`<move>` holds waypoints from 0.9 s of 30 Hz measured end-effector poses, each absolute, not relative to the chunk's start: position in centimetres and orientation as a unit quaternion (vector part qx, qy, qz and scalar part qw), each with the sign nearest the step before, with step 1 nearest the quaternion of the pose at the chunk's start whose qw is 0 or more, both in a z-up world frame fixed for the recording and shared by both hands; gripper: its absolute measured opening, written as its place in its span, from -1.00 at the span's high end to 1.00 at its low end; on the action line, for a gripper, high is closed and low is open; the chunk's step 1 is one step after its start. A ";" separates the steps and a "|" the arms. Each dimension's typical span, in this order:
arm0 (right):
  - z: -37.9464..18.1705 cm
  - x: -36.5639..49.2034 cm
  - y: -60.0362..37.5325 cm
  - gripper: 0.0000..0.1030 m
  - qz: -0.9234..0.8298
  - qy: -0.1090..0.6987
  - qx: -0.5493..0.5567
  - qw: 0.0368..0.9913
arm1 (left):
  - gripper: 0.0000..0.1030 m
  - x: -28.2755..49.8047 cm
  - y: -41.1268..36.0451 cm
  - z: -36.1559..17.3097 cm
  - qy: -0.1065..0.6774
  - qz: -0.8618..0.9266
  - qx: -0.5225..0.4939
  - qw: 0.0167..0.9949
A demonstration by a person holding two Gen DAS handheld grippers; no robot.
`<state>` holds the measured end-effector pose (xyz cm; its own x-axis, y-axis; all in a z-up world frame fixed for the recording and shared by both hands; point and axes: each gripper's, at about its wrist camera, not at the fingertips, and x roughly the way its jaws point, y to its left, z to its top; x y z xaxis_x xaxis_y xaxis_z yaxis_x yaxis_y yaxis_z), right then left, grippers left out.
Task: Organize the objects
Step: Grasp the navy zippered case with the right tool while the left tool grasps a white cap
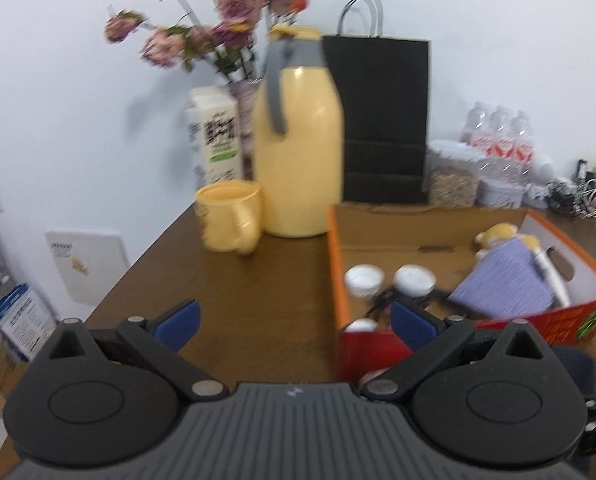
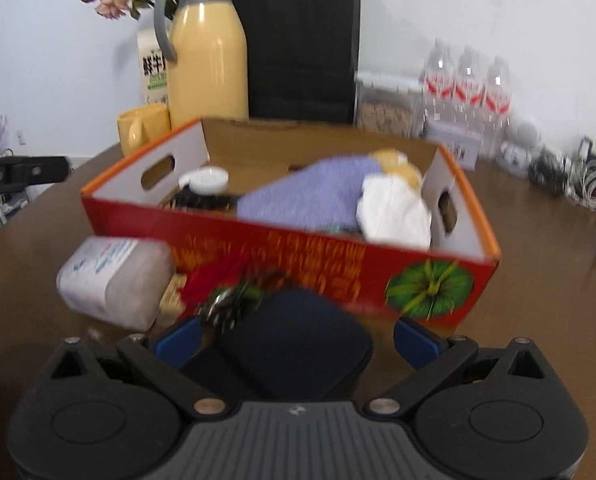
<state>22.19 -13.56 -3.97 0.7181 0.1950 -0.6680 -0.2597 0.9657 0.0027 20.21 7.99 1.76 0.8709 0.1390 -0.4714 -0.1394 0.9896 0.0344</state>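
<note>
- right gripper (image 2: 294,338): jaws spread wide and holding nothing; a dark blue case (image 2: 298,344) lies flat on the table between the fingers, nearer the left pad, not pinched.
- judgement: the step in hand looks like picking up this case to put it in the box; the next move calls for closing across its width, then lifting high enough to clear the near red wall.
- just past the fingertips, a bunch of keys with a red tassel (image 2: 226,292) touches the case's far edge, and a tissue pack (image 2: 114,280) lies ahead and left; both crowd that side, so the closing left pad could snag them.
- the red cardboard box (image 2: 338,276) stands straight ahead, already holding a purple cloth (image 2: 298,196), a white item and small white-lidded jars; open floor shows at its far-left part.
- left gripper (image 1: 294,324): jaws wide open, empty, hovering over bare table (image 1: 238,288) beside the box's left wall, its right finger over the near corner.
- far ahead of the left fingers, a yellow mug (image 1: 230,220) and yellow thermos (image 1: 298,152) stand close together; free table lies between them and the fingertips.
</note>
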 end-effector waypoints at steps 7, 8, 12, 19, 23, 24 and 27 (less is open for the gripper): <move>-5.2 22.0 -12.8 -1.00 0.100 0.379 -0.007 0.920 | -1.00 18.6 10.9 -0.6 0.283 0.100 -0.014 0.954; -5.3 22.0 -12.6 -1.00 0.093 0.381 -0.003 0.920 | -1.00 18.4 11.1 -0.8 0.287 0.101 -0.018 0.953; -5.6 22.0 -12.4 -0.97 0.086 0.384 0.002 0.919 | -1.00 17.9 11.6 -1.6 0.300 0.102 -0.026 0.948; -5.2 21.4 -13.6 -0.65 0.136 0.400 -0.006 0.906 | -1.00 17.8 11.5 -2.0 0.307 0.088 -0.021 0.947; -4.7 21.3 -15.2 -0.49 0.151 0.414 -0.022 0.898 | -1.00 17.9 11.3 -2.2 0.310 0.083 -0.020 0.947; -4.6 21.3 -15.6 -0.49 0.150 0.416 -0.026 0.897 | -1.00 18.0 11.3 -2.2 0.312 0.083 -0.020 0.946; -4.5 21.2 -16.7 -0.50 0.136 0.420 -0.029 0.897 | -1.00 18.1 11.2 -2.4 0.314 0.080 -0.018 0.946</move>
